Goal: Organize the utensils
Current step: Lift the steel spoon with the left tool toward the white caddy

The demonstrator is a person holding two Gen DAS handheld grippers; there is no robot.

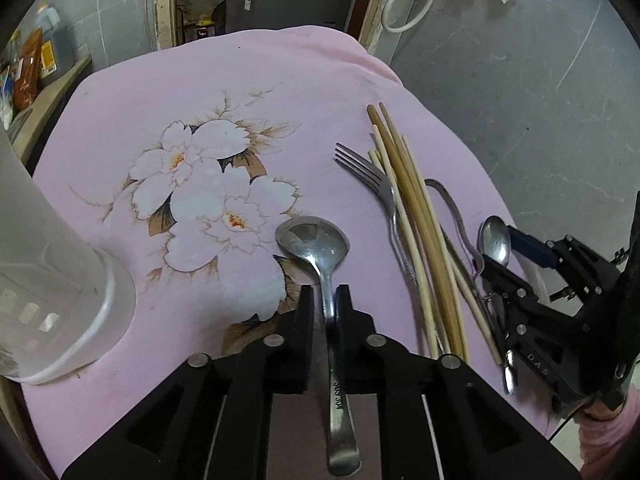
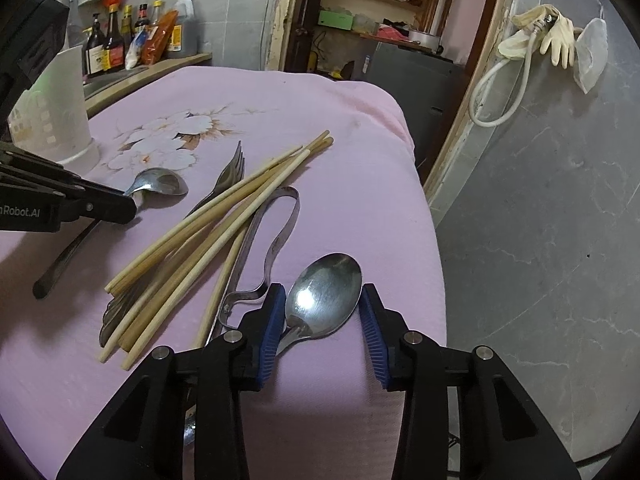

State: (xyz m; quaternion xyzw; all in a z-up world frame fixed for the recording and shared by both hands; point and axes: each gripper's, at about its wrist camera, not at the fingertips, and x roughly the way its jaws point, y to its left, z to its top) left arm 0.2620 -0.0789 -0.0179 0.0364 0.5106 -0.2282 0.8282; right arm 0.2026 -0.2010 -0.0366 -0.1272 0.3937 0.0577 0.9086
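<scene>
My left gripper (image 1: 324, 296) is shut on the neck of a large steel spoon (image 1: 314, 240), whose bowl points forward over the pink cloth; it also shows in the right wrist view (image 2: 160, 182). My right gripper (image 2: 323, 300) is open, its blue pads either side of a smaller steel spoon (image 2: 326, 294) lying on the cloth; the same spoon shows in the left wrist view (image 1: 495, 240). A bundle of several wooden chopsticks (image 2: 216, 216) lies over a fork (image 2: 232, 168) and metal tongs (image 2: 286, 216). A translucent white utensil holder (image 1: 44, 272) stands at the left.
The pink flowered tablecloth (image 1: 240, 92) covers the table; its right edge drops off close beside the small spoon. Sauce bottles (image 2: 116, 40) stand on a counter at the back left. A grey tiled wall with a hose and gloves (image 2: 556, 36) is on the right.
</scene>
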